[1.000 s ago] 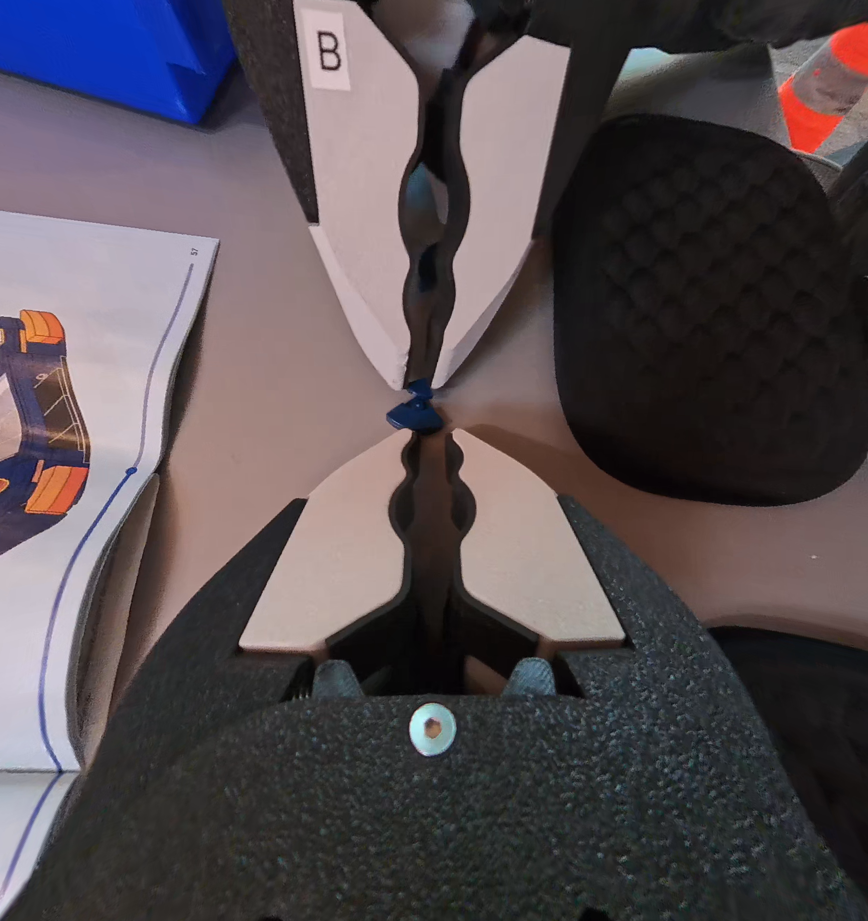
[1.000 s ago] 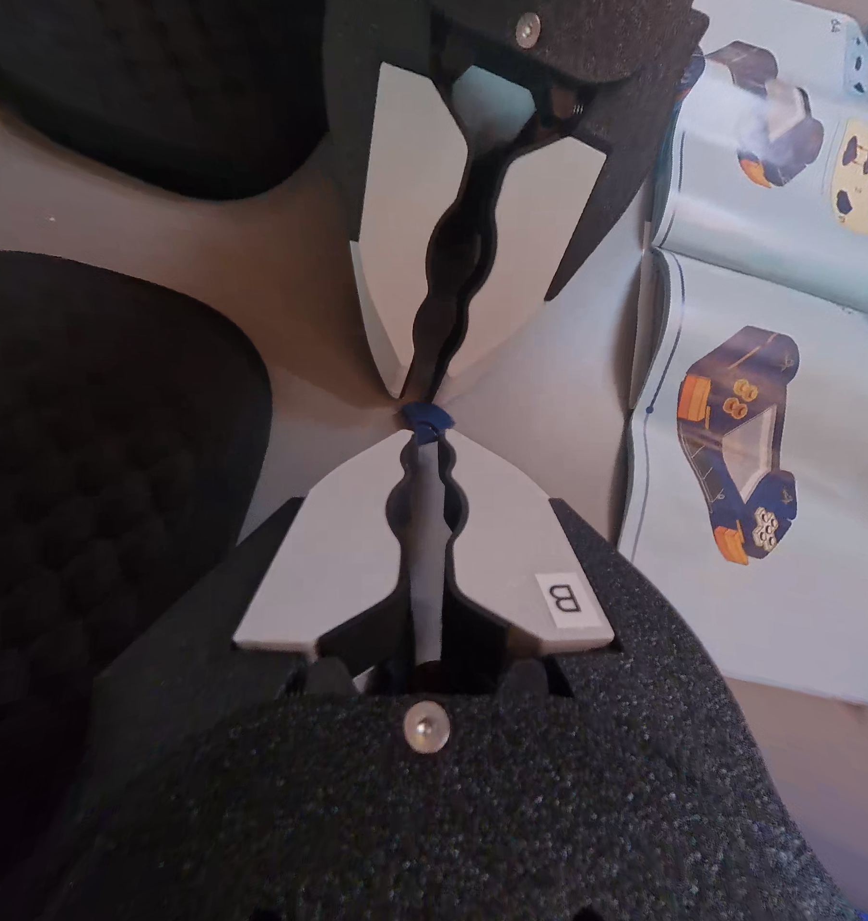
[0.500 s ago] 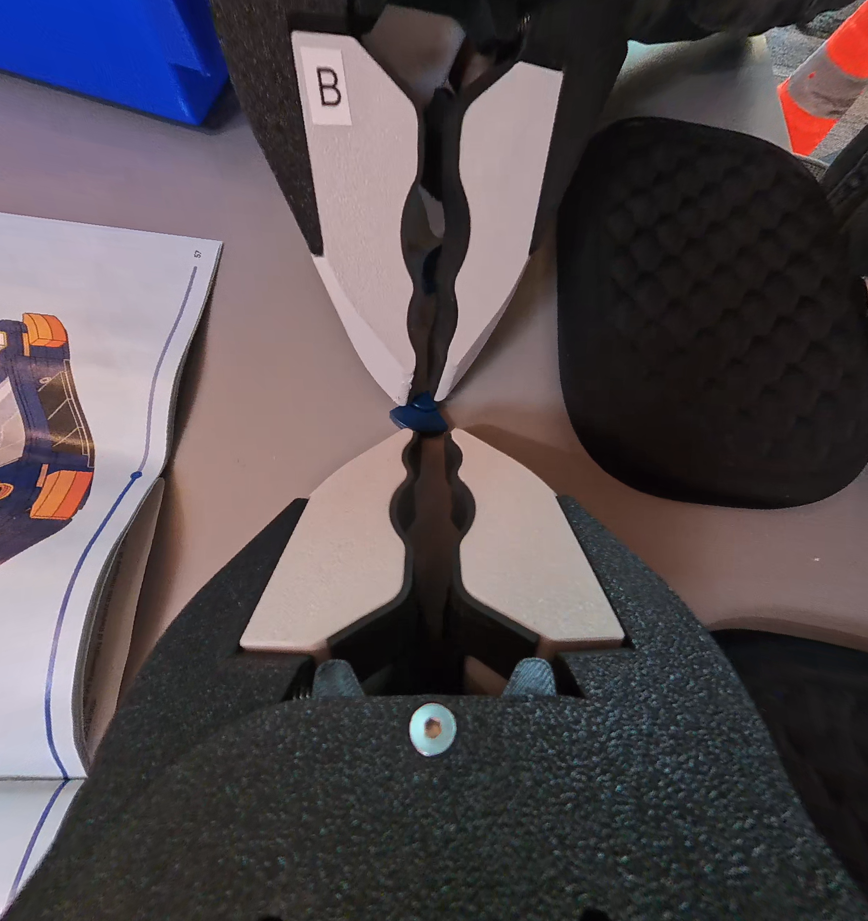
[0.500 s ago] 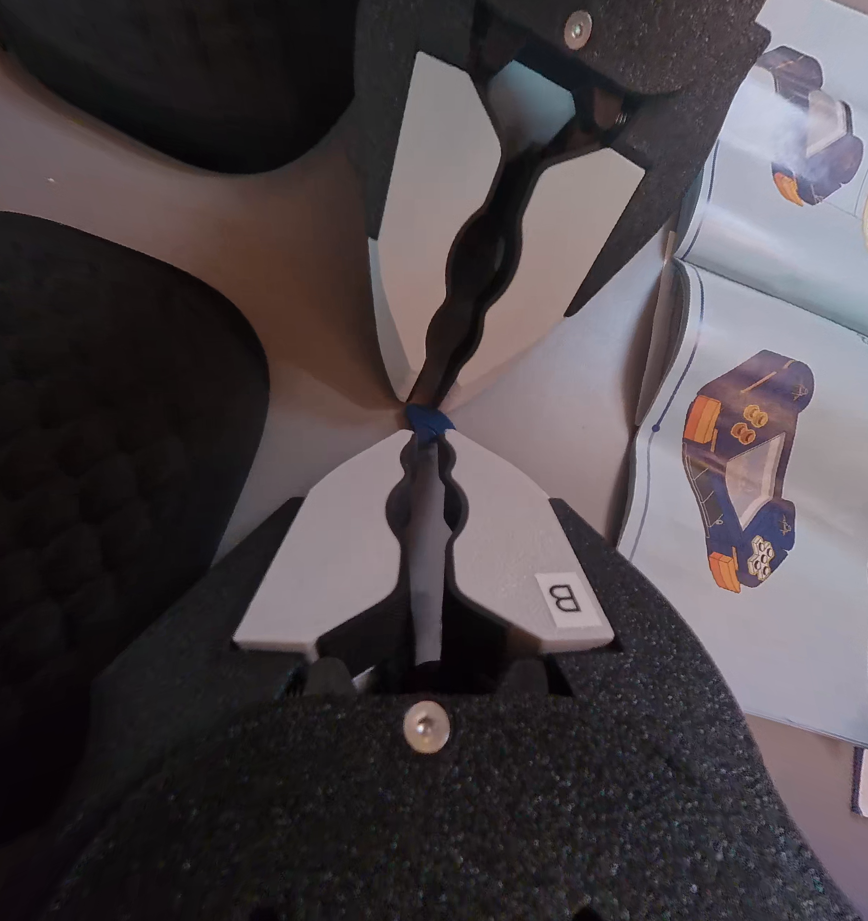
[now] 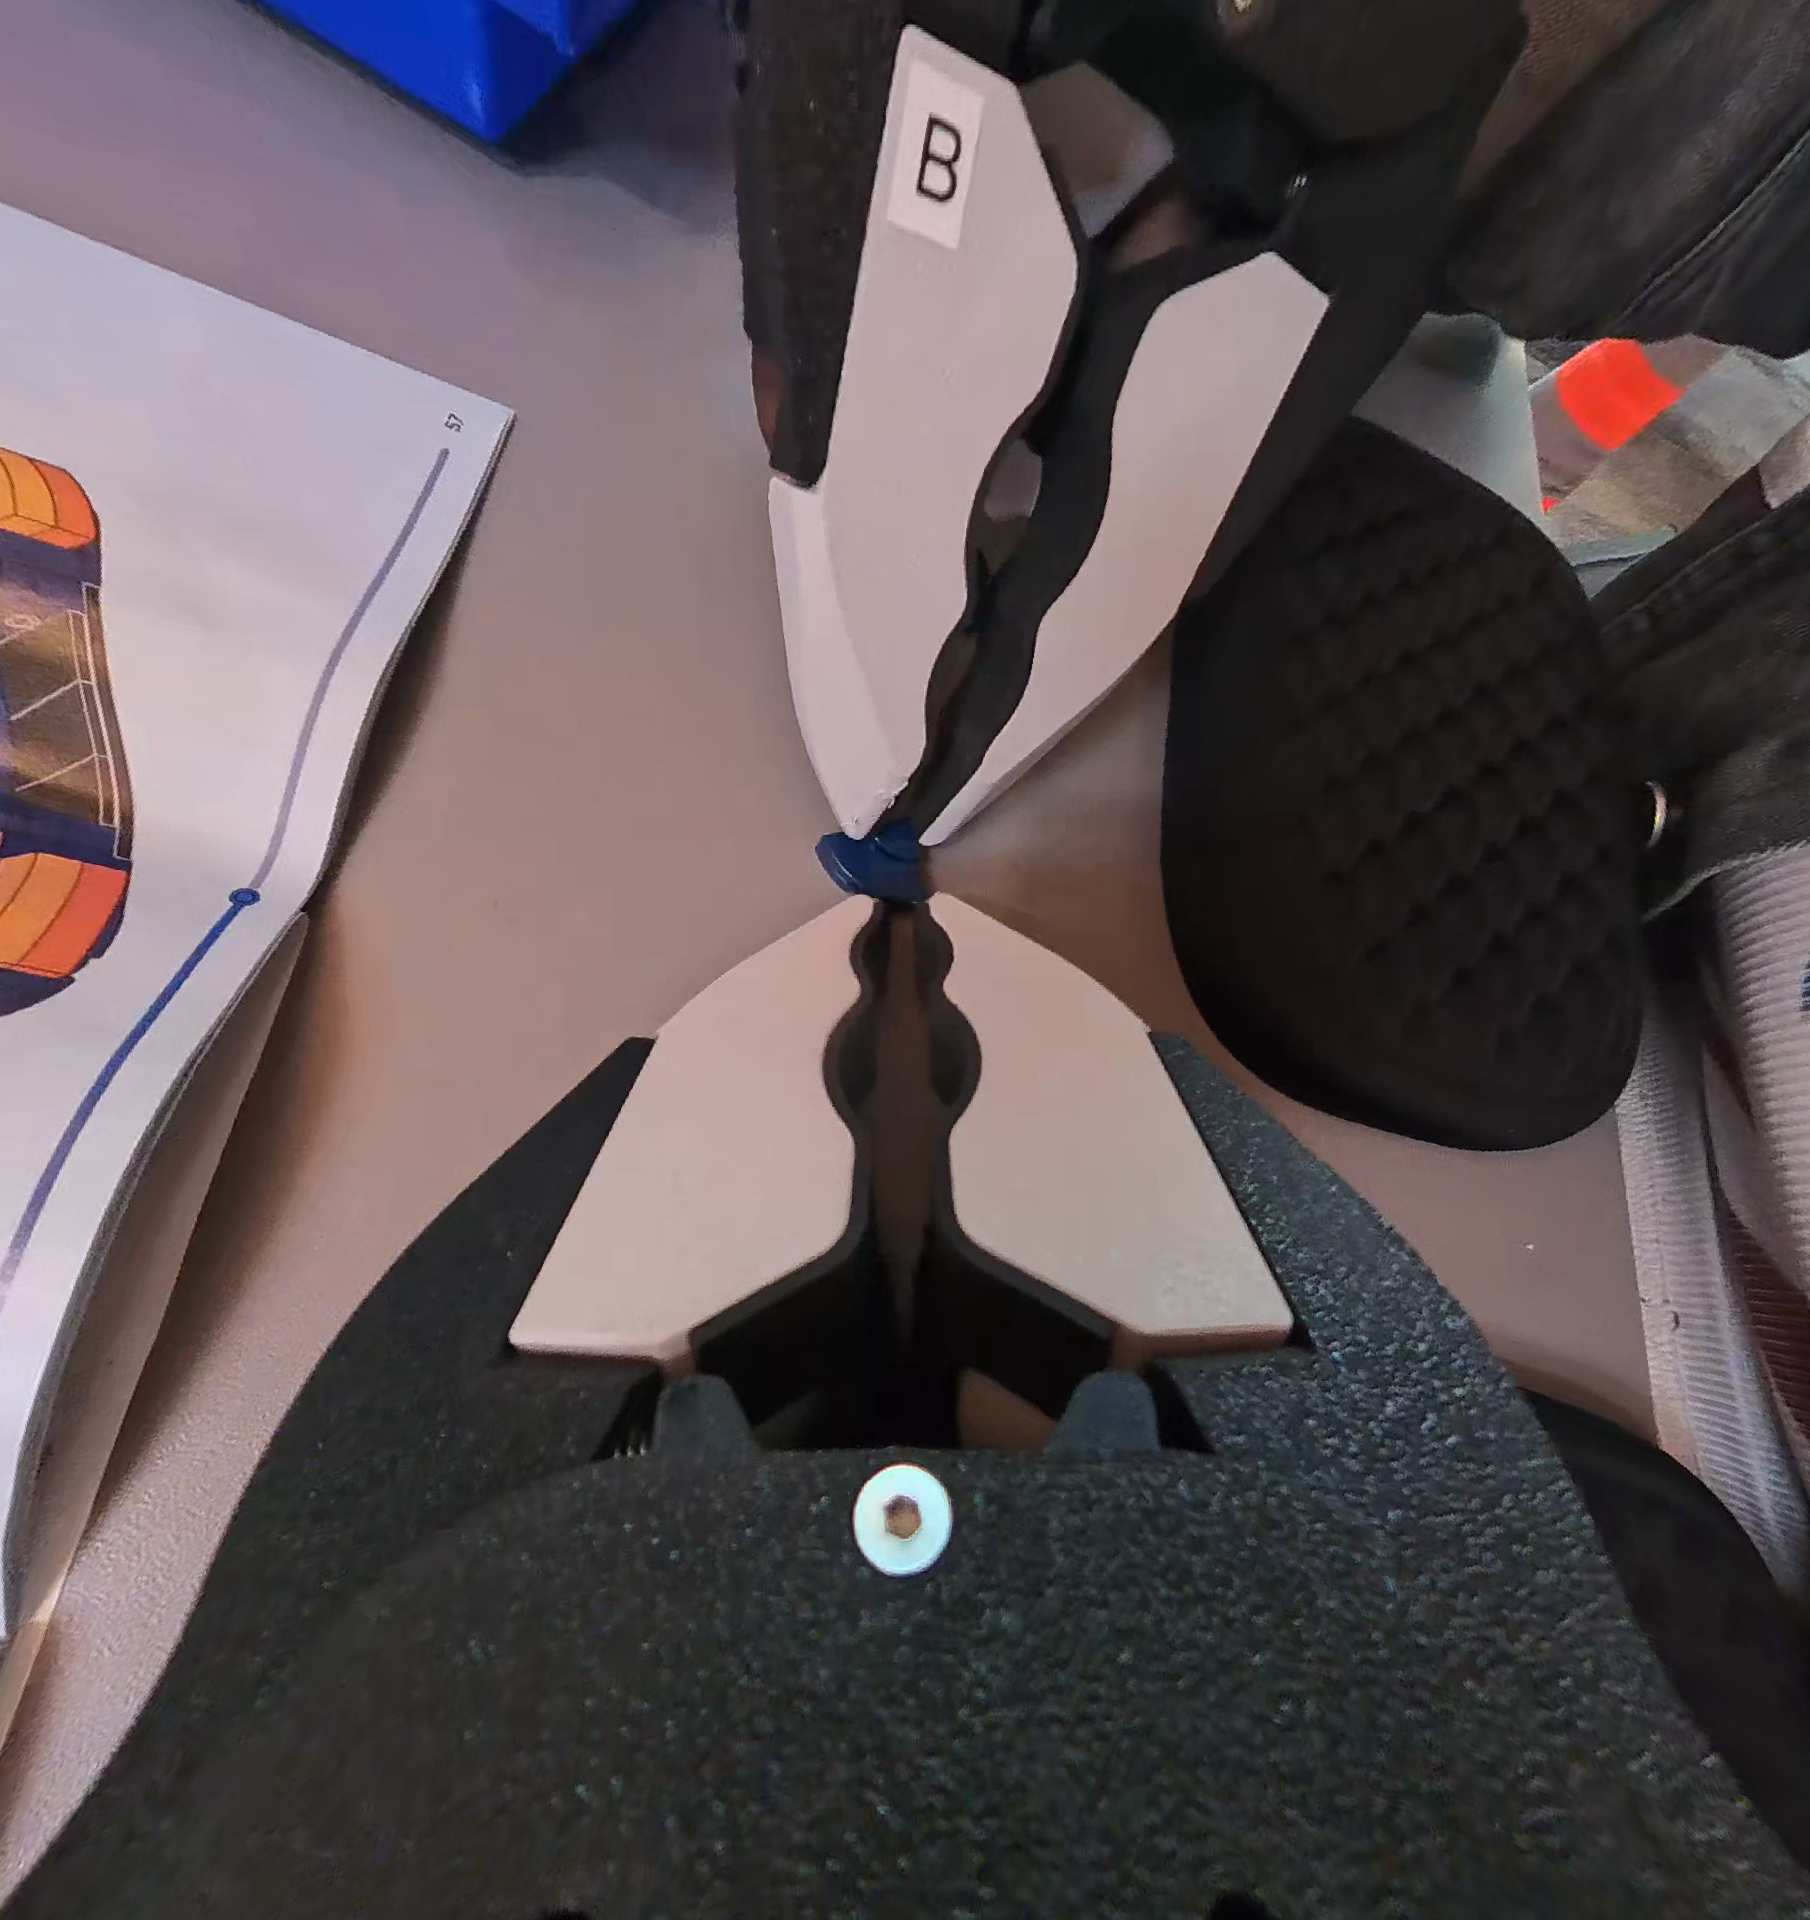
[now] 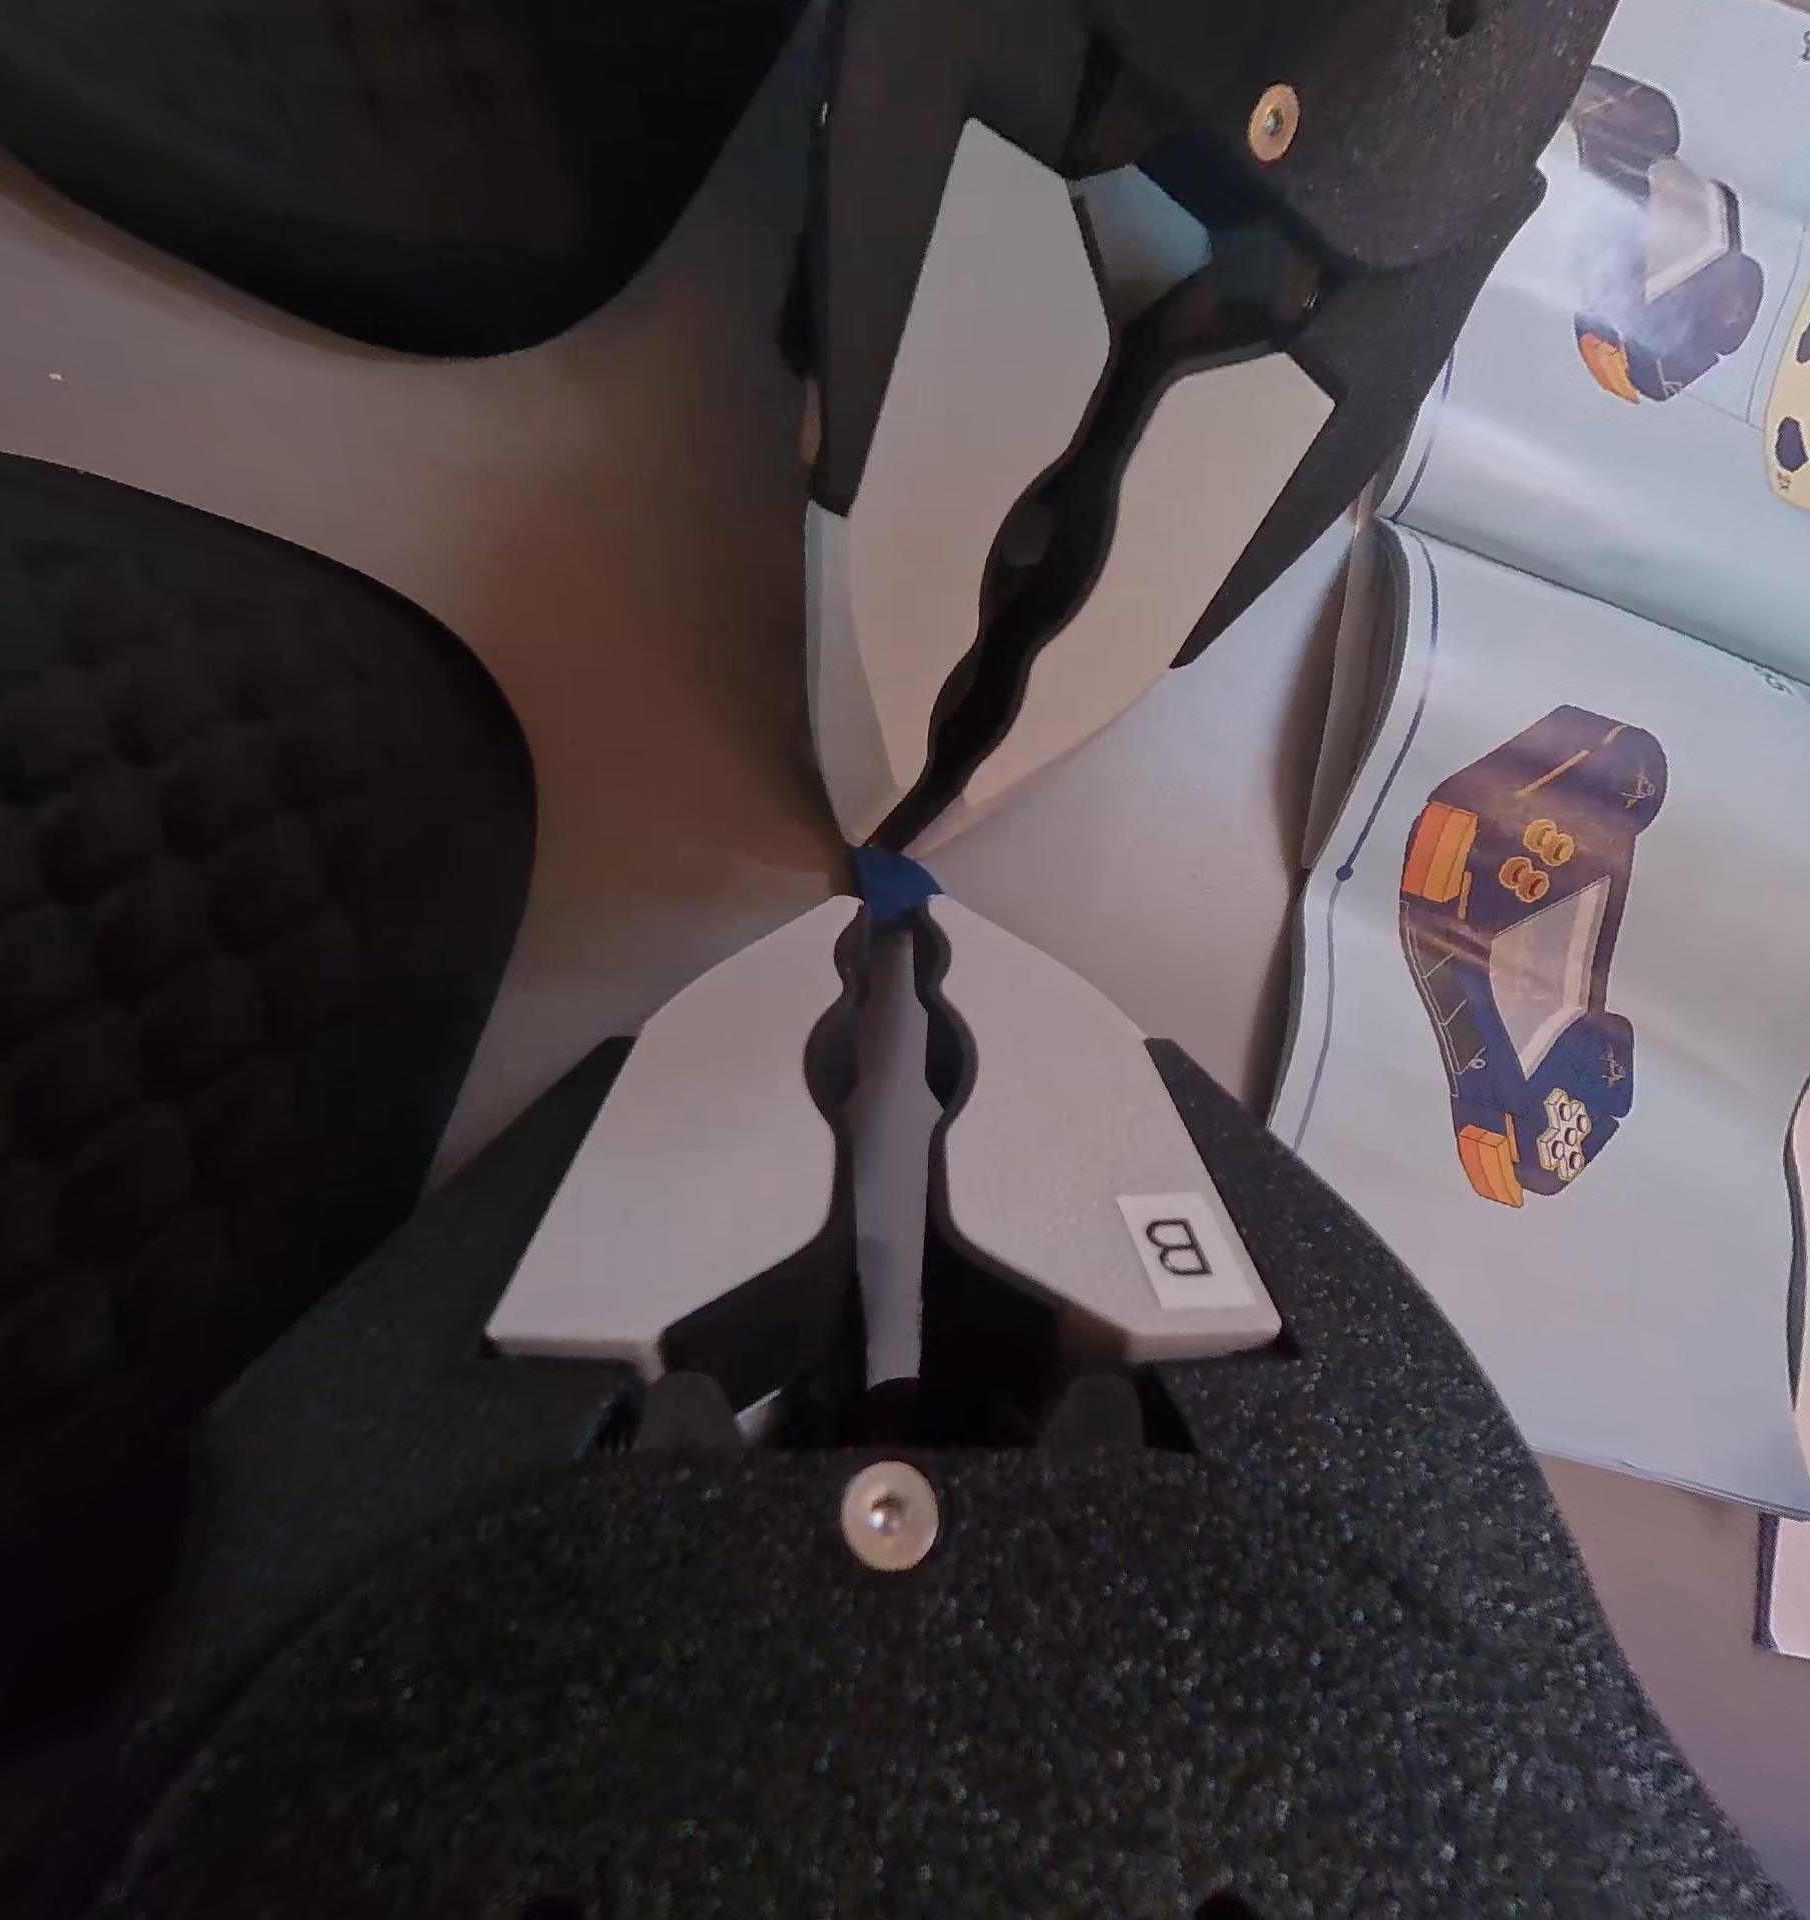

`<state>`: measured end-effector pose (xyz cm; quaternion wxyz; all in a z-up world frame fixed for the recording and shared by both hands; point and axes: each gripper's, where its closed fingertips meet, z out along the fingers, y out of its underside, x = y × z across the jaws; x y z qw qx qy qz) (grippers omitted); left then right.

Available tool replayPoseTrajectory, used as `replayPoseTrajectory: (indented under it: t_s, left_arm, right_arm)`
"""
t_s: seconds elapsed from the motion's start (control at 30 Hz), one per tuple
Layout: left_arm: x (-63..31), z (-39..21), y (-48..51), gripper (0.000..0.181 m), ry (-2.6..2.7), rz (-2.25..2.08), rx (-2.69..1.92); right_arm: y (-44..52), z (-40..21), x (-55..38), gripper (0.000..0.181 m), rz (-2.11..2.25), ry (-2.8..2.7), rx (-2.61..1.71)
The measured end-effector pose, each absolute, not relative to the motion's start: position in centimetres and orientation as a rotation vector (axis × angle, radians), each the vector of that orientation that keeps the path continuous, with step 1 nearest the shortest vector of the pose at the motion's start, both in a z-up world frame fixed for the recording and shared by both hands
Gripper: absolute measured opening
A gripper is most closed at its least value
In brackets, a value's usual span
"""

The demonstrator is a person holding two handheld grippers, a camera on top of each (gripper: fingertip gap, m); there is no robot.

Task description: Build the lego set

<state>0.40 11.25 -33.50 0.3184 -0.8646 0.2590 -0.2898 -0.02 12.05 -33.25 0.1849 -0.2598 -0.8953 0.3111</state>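
Note:
A small dark blue lego piece (image 5: 870, 864) is pinched between both grippers, which meet tip to tip above the grey table (image 5: 589, 623). My left gripper (image 5: 896, 906) is shut on it from below in the left wrist view. My right gripper (image 5: 906, 826), with a labelled finger, comes in from the top and is shut on it too. In the right wrist view the piece (image 6: 890, 896) sits between my right gripper (image 6: 885, 916) below and the left gripper (image 6: 880, 836) above. I cannot tell whether it is one piece or two joined.
An open instruction booklet (image 5: 205, 623) lies on the table to the left, and shows at the right in the right wrist view (image 6: 1503, 935). A black quilted pad (image 5: 1400, 779) lies beside the grippers. A blue box (image 5: 485, 52) and an orange cone (image 5: 1613, 390) stand farther off. Less than 4 cm separates the two grippers' tips.
The two grippers have stayed shut tip to tip on the blue piece. The opposite gripper has tilted to lean in from the upper right, and the two blue bits now look pressed into one.

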Motion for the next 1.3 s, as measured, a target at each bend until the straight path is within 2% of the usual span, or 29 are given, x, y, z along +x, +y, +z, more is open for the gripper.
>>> replayPoseTrajectory:
  t_s: [1.0,1.3]
  left_arm:
    - [0.46,-33.60,11.13,0.000,0.705,-0.746,-2.274]
    - [0.45,-33.62,11.13,0.000,0.700,-0.756,-2.277]
  right_arm:
    - [12.07,-33.48,0.02,0.008,0.689,-2.575,-0.804]
    - [11.96,-33.39,0.07,0.008,0.750,-2.522,-0.807]
